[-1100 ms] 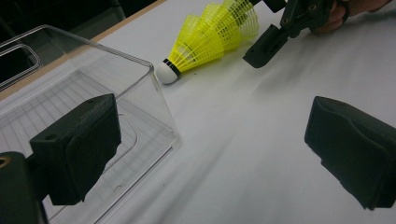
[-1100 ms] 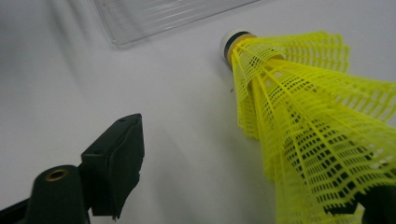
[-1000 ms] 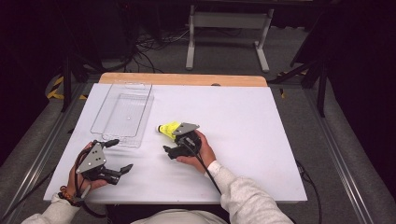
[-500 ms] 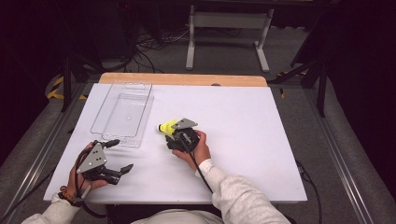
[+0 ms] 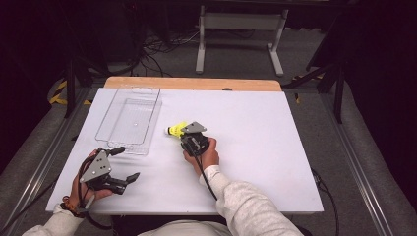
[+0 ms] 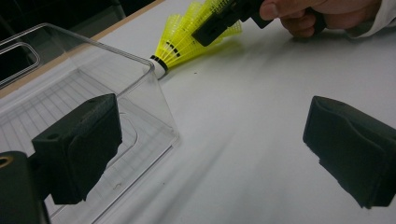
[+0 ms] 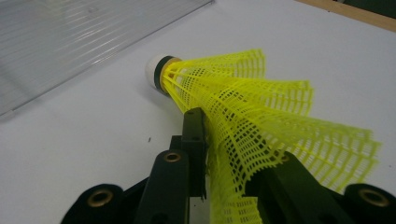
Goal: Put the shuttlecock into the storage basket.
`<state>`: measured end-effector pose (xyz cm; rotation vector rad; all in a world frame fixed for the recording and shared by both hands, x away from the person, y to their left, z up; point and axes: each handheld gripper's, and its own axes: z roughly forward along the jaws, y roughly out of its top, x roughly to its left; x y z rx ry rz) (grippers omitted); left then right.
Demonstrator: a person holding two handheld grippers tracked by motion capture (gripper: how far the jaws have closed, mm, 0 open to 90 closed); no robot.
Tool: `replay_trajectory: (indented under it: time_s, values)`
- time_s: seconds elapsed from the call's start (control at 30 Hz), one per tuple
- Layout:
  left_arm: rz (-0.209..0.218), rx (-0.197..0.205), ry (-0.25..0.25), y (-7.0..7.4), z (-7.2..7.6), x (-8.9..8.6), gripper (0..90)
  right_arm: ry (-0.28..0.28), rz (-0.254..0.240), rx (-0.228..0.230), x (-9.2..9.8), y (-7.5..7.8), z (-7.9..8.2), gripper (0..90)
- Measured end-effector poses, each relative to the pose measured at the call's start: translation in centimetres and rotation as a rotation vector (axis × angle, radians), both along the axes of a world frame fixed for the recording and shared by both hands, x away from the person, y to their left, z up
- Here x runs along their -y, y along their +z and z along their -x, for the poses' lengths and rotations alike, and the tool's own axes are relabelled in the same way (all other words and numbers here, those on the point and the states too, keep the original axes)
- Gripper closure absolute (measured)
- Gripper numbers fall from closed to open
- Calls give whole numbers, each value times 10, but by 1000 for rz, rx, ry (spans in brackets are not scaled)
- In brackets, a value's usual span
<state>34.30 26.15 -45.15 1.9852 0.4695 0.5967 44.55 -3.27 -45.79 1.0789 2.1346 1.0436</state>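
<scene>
2 grippers: right gripper (image 5: 183, 133) has just closed, pinching the yellow shuttlecock (image 5: 175, 130) beside the clear tray (image 5: 129, 121); left gripper (image 5: 124, 163) spread.

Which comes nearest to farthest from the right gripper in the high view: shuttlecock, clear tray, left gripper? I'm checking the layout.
1. Shuttlecock: pinched between the right gripper's jaws.
2. Clear tray: on the table to its left.
3. Left gripper: at the table's near-left edge, jaws open.

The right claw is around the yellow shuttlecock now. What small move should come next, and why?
Probably lift the shuttlecock slightly off the white table. The right claw has just been closing and now pinches its net skirt, while the clear tray lies close by on the left, a likely place to put it.
</scene>
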Motion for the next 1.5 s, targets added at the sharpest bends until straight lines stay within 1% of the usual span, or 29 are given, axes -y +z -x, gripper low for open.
replay_trajectory:
  time_s: [0.17, 0.37, 0.47, 0.6, 0.8, 0.9, 0.93, 1.07, 1.17, 1.23, 1.37, 1.4, 1.5]
  values:
    - [1, 2, 4, 0, 0, -1, 54, 4, 6, 8, 1, 2, 1, 801]
    - [0, 3, 5, 0, 0, -1, 53, 4, -10, 6, 4, 3, -1, 806]
    - [11, 6, 6, 1, 0, -1, 53, 7, -16, 4, 5, 4, -1, 808]
    - [11, 8, 8, 1, 1, -2, 52, 12, -25, 13, 6, 6, 0, 810]
    - [12, 6, 8, 1, 0, -2, 51, 13, -54, 21, 11, 9, 0, 813]
    - [18, 10, 10, 1, 0, -3, 51, 17, -54, 29, 12, 11, 0, 815]
    - [21, 7, 10, 1, 0, -2, 51, 18, -58, 31, 13, 12, 1, 840]
    - [14, 10, 13, 2, 1, -2, 50, 27, -67, 47, 15, 17, 2, 843]
    - [12, 11, 13, 2, 0, -3, 50, 37, -60, 43, 15, 18, 3, 843]
    - [11, 12, 13, 2, 0, -3, 50, 38, -69, 35, 16, 18, 2, 843]
    - [15, 12, 14, 1, 0, -3, 50, 40, -78, 40, 19, 20, 3, 844]
    - [21, 8, 13, 1, 0, -2, 50, 39, -83, 42, 19, 20, 3, 844]
    - [19, 11, 18, 1, 0, -3, 50, 40, -87, 48, 22, 23, 4, 844]
